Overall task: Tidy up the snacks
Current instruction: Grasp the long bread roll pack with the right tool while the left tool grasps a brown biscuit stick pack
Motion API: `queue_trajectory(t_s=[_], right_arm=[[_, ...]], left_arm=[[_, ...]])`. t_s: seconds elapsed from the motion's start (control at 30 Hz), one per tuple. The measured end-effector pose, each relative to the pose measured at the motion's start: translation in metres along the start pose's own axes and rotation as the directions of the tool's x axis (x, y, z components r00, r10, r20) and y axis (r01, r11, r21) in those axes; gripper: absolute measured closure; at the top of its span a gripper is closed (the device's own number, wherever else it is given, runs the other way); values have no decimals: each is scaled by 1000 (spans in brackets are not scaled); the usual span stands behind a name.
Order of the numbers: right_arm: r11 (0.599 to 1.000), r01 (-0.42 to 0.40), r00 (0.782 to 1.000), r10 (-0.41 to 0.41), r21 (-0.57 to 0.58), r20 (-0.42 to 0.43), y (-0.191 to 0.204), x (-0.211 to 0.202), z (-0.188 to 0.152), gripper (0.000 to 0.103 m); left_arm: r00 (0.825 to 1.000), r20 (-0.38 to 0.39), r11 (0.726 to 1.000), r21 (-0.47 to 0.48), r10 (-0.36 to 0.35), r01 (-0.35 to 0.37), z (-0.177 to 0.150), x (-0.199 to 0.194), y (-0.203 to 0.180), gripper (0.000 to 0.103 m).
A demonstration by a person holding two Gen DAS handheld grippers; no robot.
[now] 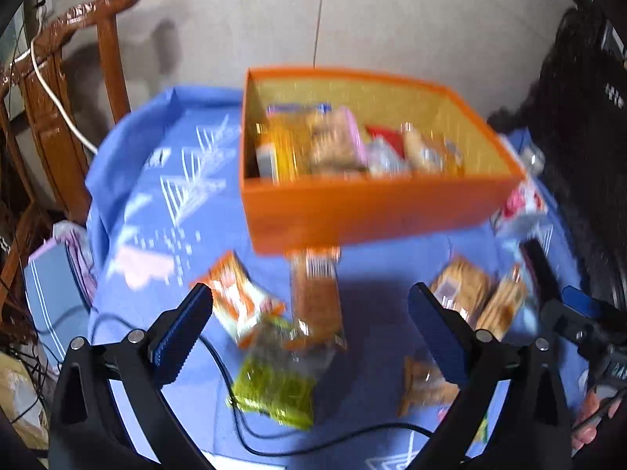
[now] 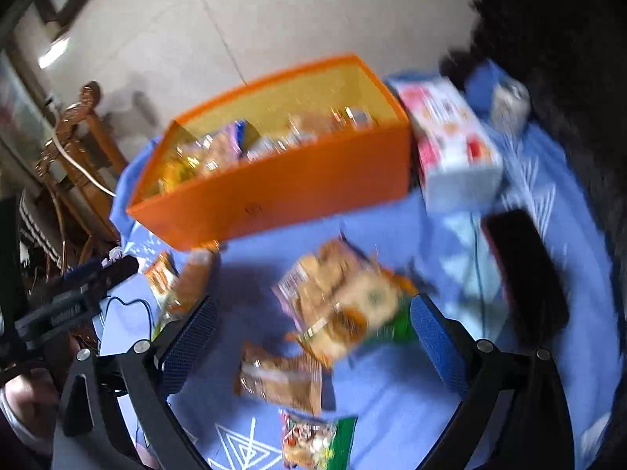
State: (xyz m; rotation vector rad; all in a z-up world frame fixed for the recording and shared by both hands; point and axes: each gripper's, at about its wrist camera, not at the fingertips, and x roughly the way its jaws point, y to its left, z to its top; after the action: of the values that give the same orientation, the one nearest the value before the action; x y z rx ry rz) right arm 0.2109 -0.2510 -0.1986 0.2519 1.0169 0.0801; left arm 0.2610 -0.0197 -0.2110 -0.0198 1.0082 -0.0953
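Orange box (image 1: 352,211) sits at 12 o'clock on the blue cloth (image 1: 164,211), open top up, long axis running 9 to 3, already holding several packets. Bare cloth lies at 9 o'clock of the box; its near wall almost touches a brown wrapped bar (image 1: 315,293) whose long axis points 12 to 6. Left gripper (image 1: 309,305) hovers with fingers spread, nothing between them; an orange-white packet (image 1: 239,301) and a green packet (image 1: 274,387) lie below. Right gripper (image 2: 313,321) is likewise spread and empty above a heap of biscuit packets (image 2: 337,305). White-pink carton (image 2: 450,145) stands just beside the box at 3 o'clock; a dark flat object (image 2: 525,270) lies nearer. Motion blur hides all print; the cloth's edges are cut off.
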Motion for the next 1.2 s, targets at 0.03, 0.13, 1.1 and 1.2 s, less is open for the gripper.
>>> queue_trajectory(t_s=[0.03,0.13,1.1,1.2], right_arm=[[1000,3,1000,-3,20,-12,-3,5,-4,4],[997,28,999,-25,70,-48,-7,21,-11,4],[973,136,987,-117,185,-112,-31,69,-3,69],[977,126,990,-112,169,-89,-29,59,-4,69]], left_arm=[[1000,-7,1000,3,3,-3,-5,3,-1,5],[999,-50,1000,5,9,-9,-20,20,-4,5],[978,-203,998,-22,-57,53,-16,111,-15,67],[978,-187,996,-33,-89,84,-21,102,-16,67]])
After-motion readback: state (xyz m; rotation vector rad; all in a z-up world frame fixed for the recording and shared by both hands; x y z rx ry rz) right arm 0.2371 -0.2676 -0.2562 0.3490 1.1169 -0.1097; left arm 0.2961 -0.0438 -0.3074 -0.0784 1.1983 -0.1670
